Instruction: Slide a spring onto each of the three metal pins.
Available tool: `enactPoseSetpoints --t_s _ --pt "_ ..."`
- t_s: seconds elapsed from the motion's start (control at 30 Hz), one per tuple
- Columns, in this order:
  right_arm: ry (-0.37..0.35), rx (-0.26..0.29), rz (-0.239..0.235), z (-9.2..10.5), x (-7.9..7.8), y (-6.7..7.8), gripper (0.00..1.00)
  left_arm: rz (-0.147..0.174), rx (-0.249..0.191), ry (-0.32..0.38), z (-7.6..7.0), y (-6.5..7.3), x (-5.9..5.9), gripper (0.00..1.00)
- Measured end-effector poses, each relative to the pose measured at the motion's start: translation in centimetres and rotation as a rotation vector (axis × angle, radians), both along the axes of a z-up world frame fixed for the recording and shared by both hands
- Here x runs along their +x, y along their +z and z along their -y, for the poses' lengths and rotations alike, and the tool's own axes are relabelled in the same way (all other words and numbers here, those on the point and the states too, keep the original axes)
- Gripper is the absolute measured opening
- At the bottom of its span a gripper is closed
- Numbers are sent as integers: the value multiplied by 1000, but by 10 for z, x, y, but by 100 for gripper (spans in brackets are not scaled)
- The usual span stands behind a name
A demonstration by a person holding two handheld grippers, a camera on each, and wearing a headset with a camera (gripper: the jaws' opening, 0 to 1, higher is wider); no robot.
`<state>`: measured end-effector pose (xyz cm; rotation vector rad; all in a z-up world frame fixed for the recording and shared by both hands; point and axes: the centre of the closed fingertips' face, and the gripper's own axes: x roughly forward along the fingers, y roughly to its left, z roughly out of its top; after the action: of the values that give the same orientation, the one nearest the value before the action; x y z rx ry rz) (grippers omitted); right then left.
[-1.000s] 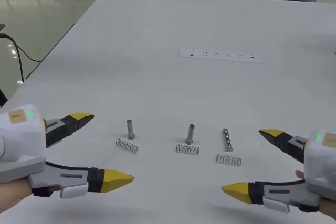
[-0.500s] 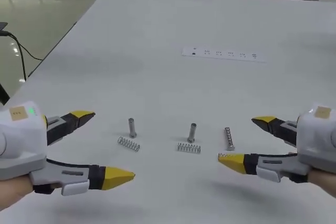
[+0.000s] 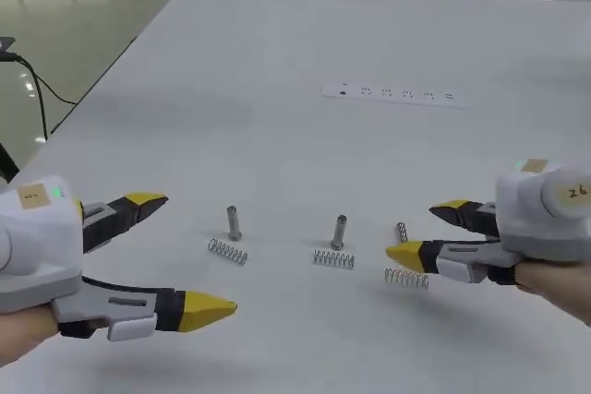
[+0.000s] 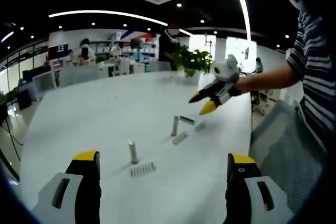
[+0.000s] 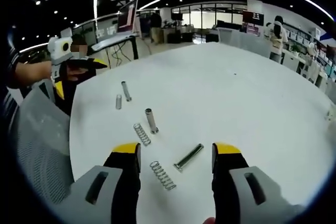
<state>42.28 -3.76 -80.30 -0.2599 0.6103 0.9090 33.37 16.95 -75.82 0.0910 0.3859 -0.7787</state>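
Your right gripper point(image 3: 414, 231), marked with what looks like "26", is spread wide over the smooth steel pin point(image 5: 189, 157) lying beside its coiled wire spring point(image 5: 163, 175). Your left gripper point(image 3: 196, 253) gapes too.

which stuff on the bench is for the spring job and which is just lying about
For the job: left pin, middle pin, right pin lying flat; left spring, middle spring, right spring.
Lying about: power strip, black cable beside the table.

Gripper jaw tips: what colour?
Yellow, on dark grey jaws, the same on the left gripper and the right gripper. Clearest in the head view.
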Motion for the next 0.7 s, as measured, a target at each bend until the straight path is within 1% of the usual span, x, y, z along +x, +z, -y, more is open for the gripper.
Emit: enactPoseSetpoints --t_s 0.1,0.2,0.37,0.53,0.6,0.7 --pt "-32 10 -56 0 5 -4 48 -5 1 -3 0 -1 -1 98" --pt "-59 1 -80 1 13 -8 44 -11 3 -3 -1 -3 -2 98" --pt "-120 12 -142 3 21 -15 39 -25 0 -7 -1 -5 -3 98" --pt "-155 -7 -172 7 26 -22 32 -34 -1 -7 -4 -8 -3 98" --pt "-171 -6 -201 5 25 -24 29 -39 0 -3 -6 -11 -3 98" --pt "-194 -13 -221 5 28 -26 24 -45 2 0 -7 -12 -4 98"
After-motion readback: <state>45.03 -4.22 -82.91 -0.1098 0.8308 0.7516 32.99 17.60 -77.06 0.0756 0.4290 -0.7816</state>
